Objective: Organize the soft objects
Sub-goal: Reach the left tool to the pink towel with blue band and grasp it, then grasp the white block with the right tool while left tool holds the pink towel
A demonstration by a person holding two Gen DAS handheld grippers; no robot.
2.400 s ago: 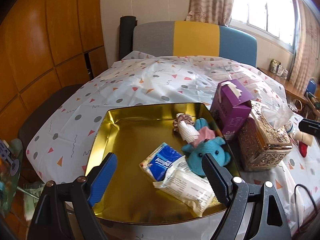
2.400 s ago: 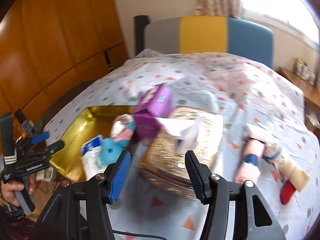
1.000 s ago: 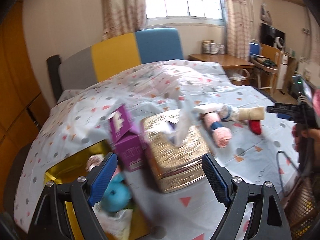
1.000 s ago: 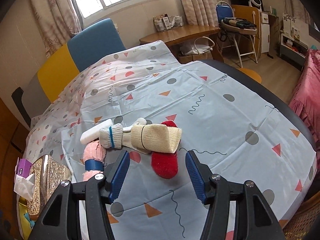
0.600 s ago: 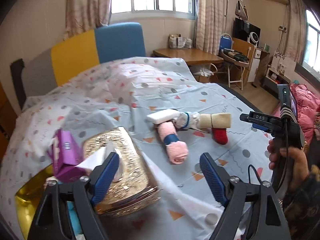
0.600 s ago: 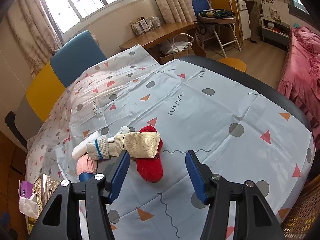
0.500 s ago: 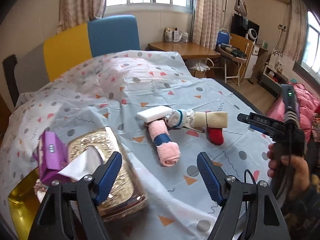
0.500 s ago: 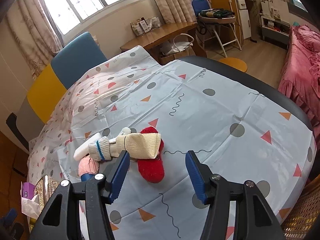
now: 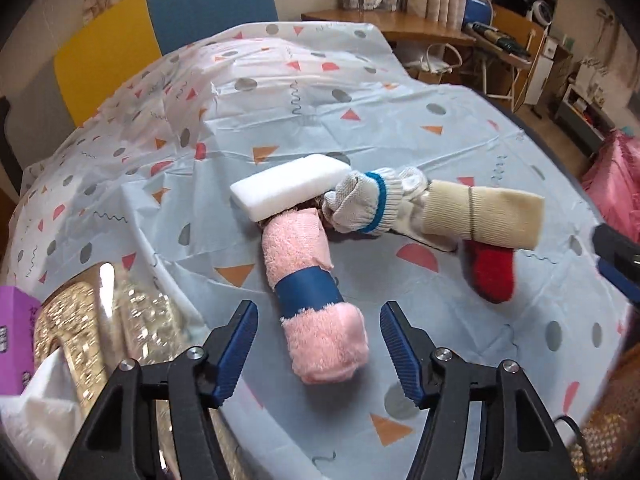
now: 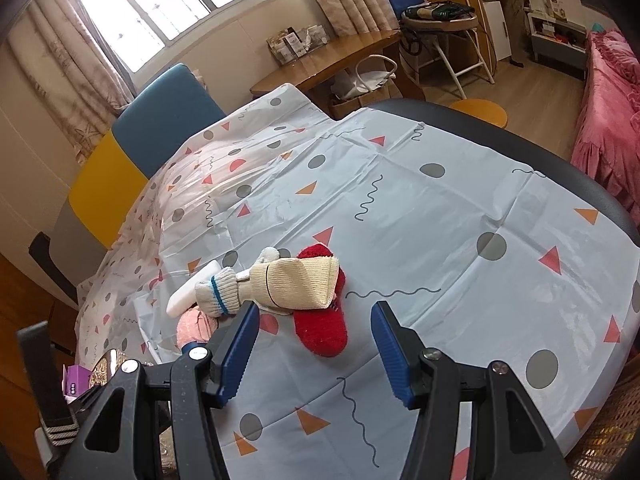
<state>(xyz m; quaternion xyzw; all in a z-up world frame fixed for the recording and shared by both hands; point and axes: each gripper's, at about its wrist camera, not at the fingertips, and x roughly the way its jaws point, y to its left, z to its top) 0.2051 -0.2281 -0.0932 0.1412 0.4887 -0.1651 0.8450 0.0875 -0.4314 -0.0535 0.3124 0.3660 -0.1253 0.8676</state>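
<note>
A rolled pink towel (image 9: 312, 300) with a blue band lies on the patterned tablecloth. Its near end sits between the fingers of my open left gripper (image 9: 318, 346). Behind it lie a white sponge block (image 9: 290, 190), a white glove with a blue stripe (image 9: 362, 206), a beige knit piece (image 9: 480, 214) and a red sock (image 9: 490, 272). My right gripper (image 10: 314, 346) is open and empty, just short of the red sock (image 10: 322, 326); the beige piece (image 10: 298, 282), the glove (image 10: 218, 294), the sponge (image 10: 186, 294) and the towel (image 10: 196, 326) lie beyond.
A gold tissue box (image 9: 80, 344) and a purple box (image 9: 14, 336) stand at the left. The table's dark round edge (image 10: 560, 164) runs along the right. A blue, yellow and grey chair back (image 9: 160, 28) stands behind the table. The tablecloth (image 10: 440, 240) spreads to the right.
My left gripper swung right from the gold tray, then came down close over the pink towel. My right gripper swung from the tissue box to the sock pile and has barely moved since.
</note>
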